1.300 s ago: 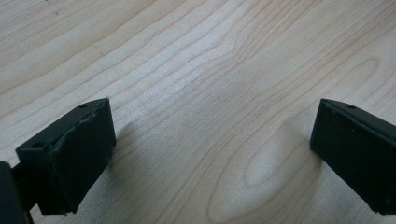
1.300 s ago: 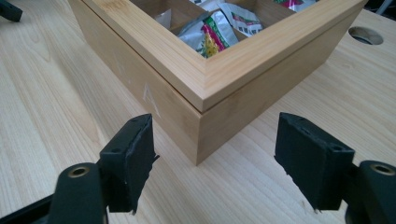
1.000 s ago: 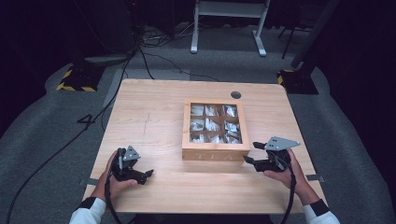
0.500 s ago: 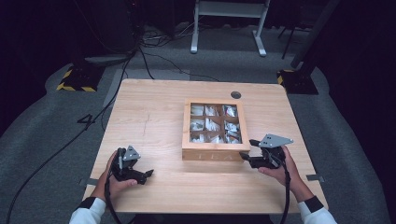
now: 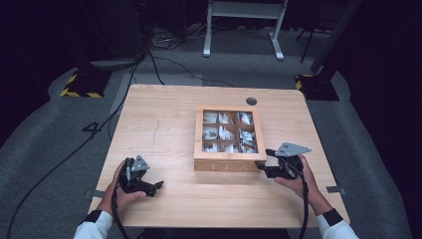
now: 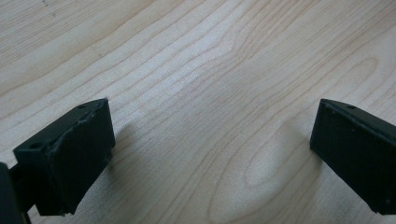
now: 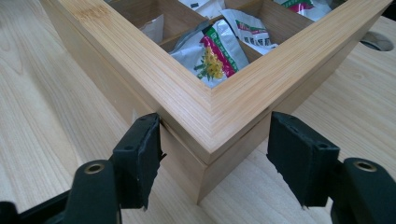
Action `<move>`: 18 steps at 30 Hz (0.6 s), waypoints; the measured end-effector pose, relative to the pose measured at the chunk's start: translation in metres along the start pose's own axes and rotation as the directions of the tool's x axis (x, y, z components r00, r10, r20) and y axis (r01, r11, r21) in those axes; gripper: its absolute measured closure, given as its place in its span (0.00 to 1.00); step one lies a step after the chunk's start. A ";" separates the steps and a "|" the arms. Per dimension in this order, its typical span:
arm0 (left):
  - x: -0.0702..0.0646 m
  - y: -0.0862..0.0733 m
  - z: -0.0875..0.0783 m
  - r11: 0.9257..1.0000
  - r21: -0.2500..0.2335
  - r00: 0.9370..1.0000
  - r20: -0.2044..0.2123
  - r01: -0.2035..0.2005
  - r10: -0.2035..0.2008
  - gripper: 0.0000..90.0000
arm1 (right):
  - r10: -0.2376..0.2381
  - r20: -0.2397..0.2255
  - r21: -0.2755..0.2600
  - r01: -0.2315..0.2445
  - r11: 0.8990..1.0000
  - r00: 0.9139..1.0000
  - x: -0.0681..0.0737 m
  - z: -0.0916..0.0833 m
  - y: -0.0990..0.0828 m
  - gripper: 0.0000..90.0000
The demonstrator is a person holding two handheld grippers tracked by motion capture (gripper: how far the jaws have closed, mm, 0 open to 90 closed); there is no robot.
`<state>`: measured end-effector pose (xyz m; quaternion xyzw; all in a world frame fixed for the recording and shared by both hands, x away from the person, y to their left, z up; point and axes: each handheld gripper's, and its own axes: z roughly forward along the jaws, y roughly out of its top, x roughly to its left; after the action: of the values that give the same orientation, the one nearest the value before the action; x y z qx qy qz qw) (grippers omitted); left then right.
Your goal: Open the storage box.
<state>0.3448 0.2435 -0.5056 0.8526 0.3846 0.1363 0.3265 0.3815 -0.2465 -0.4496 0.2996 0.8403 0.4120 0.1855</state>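
A wooden tea box (image 5: 226,166) with a windowed lid stands right of the table's middle, with tea bags (image 5: 226,133) in its compartments. My right gripper (image 5: 262,167) sits at the box's near right corner. In the right gripper view the gripper (image 7: 217,158) straddles that corner of the box (image 7: 219,107). Its jaws have just been closing with the corner between them; the left pad (image 7: 140,154) is at the box's side and the right pad (image 7: 301,158) stands apart. A yellow-flowered tea bag (image 7: 215,53) lies just inside. My left gripper (image 5: 155,180) rests open at the near left.
Bare wood of the table (image 6: 210,70) lies under the left gripper (image 6: 210,154). A round cable hole (image 5: 251,101) is behind the box. Cables trail from both grippers over the table's near edge. Dark floor with cables and a stand (image 5: 244,25) surrounds the table.
My right gripper has shifted a little left, up against the box's near right corner. The left gripper and the box have stayed put.
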 end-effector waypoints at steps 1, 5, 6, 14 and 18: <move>0.000 0.000 0.000 1.000 0.000 1.000 0.000 0.000 0.000 0.00 | 0.000 0.000 0.000 0.000 1.000 1.000 0.000 0.000 0.000 0.39; 0.000 0.000 0.000 1.000 0.000 1.000 0.000 0.000 0.000 0.00 | -0.012 0.011 -0.003 0.012 1.000 1.000 0.002 0.002 0.001 0.36; 0.000 0.000 0.000 1.000 -0.001 1.000 0.001 0.000 0.000 0.00 | -0.011 0.011 -0.005 0.011 1.000 1.000 0.002 0.002 0.001 0.35; 0.000 0.000 0.000 1.000 0.000 1.000 0.001 0.000 0.000 0.00 | 0.003 0.007 -0.028 -0.002 1.000 1.000 0.000 0.003 0.001 0.33; 0.000 0.000 0.000 1.000 0.000 1.000 0.000 -0.001 0.001 0.00 | 0.001 0.016 -0.037 0.000 0.999 1.000 0.001 0.003 0.002 0.33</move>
<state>0.3451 0.2435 -0.5055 0.8528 0.3840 0.1363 0.3265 0.3825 -0.2433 -0.4499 0.2996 0.8309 0.4251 0.1978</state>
